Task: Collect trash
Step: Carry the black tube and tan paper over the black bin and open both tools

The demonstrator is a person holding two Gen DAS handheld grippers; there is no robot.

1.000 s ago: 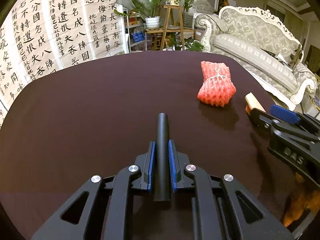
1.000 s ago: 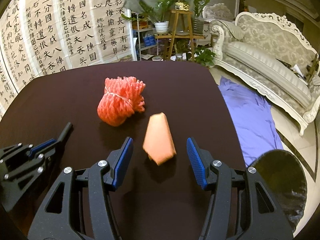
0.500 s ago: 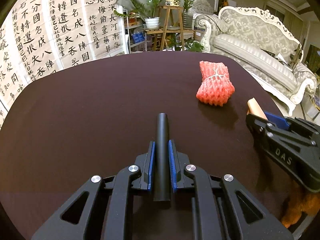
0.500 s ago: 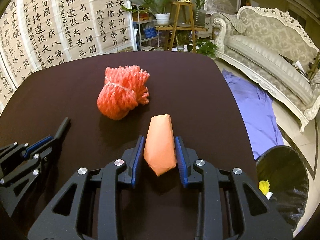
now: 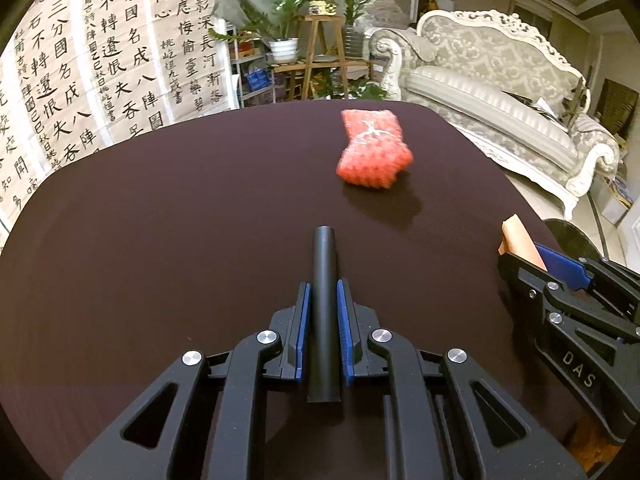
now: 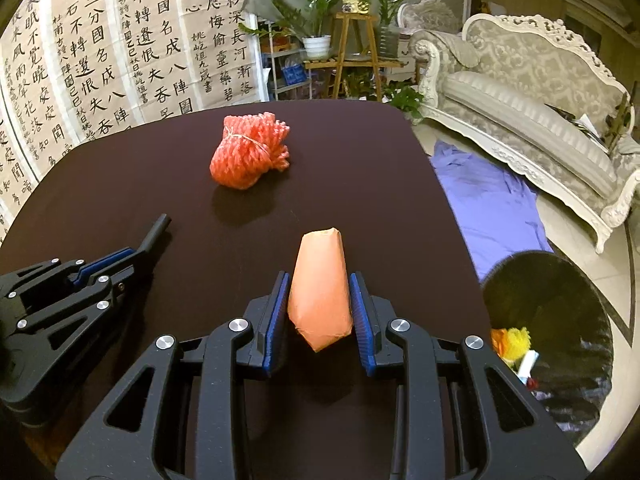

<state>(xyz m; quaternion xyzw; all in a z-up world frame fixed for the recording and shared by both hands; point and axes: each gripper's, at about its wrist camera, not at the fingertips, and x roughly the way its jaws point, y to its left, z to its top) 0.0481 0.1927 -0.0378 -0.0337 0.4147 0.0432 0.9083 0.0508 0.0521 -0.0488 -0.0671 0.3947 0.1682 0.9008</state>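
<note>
Between right tongs: right tongs clamped on orange packet, both blue pads flat on its sides, its pointed end toward the camera.
Left tongs: left tongs closed tight on a black tube that juts forward over the desk.
Ahead of both tongs: red net bundle lies on the desk, apart from packet and tube, not yet collected.
Right of right tongs, lower: bin on the floor beside the desk edge, black liner, some trash already inside.
Step, judged: carry packet to bin.
Technique: keep the squeeze even; the wrap looks soft and tapered, so it may slide forward. Clear the desk edge, centre over the bin mouth, then release.
Risk: dropping early onto the purple cloth.
</note>
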